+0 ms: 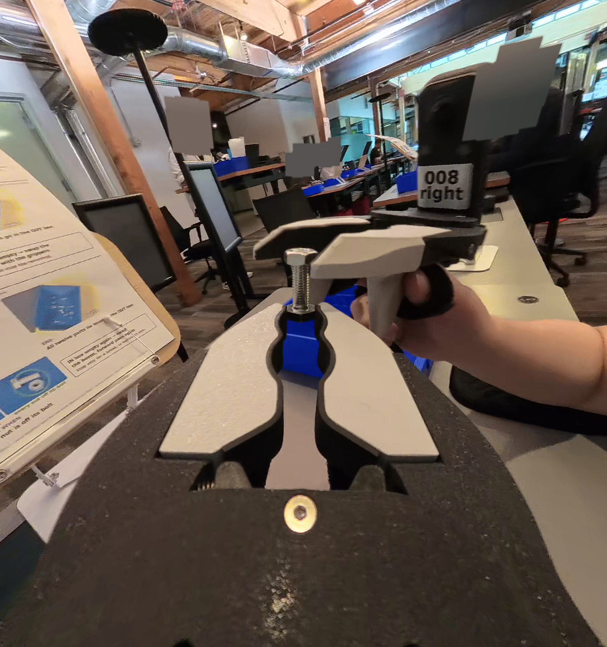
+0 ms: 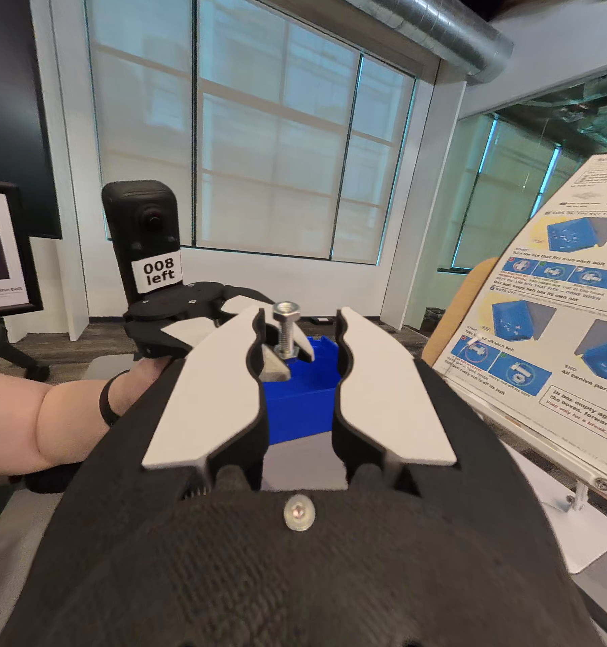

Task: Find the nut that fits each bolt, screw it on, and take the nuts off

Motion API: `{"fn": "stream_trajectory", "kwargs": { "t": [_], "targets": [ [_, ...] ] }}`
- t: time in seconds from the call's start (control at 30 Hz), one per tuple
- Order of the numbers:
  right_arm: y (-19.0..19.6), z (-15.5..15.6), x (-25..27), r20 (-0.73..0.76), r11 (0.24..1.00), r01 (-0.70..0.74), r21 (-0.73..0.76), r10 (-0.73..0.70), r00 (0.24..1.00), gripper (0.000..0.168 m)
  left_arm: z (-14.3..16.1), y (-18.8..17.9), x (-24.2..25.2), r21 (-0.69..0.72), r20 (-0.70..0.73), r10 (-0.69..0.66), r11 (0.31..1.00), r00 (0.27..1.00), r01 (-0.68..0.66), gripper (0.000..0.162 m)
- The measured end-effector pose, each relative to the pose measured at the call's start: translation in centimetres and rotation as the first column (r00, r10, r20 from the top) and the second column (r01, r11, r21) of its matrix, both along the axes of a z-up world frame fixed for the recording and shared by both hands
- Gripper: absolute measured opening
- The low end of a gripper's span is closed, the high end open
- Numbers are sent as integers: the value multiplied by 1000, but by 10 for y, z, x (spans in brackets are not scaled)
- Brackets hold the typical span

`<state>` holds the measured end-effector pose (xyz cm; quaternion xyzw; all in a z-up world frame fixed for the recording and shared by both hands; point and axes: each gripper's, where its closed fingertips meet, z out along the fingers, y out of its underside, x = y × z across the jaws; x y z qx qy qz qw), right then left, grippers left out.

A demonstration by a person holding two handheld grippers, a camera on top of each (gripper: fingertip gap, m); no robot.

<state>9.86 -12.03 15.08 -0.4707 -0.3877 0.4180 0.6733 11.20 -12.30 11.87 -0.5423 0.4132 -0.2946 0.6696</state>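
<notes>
Left gripper [image 1: 298,310] clamped on a small silver hex nut [image 1: 298,308], holding the bright threaded steel bolt [image 1: 299,276] upright, head up, above the blue plastic bin [image 2: 300,392]. Nut sitting at the very end of the thread, so probably nearly off or barely started. Right gripper [image 2: 299,327] spread wide around the bolt head, gripping nothing. Other pairs out of view.

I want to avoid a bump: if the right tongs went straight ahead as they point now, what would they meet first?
Probably the bolt, upright between the open right tongs, its nut pinched by the left tongs. Depth is unclear.
</notes>
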Motion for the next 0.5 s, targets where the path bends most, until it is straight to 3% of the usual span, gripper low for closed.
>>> {"fn": "stream_trajectory", "kwargs": {
  "t": [0.13,0.33,0.5],
  "targets": [
    [-12,-6,-13,41,1000,-11,10,11,999,35,-2,3,-1,3,-14,31,1000,999,-31,14],
    [-8,-2,-5,21,999,49,5,-49,999,16,-2,2,-1,10,-21,28,1000,999,-27,14],
    [-11,-2,-5,68,1000,-20,12,19,998,16,-3,-1,2,15,-36,-2,1000,999,3,14]
  ]
}}
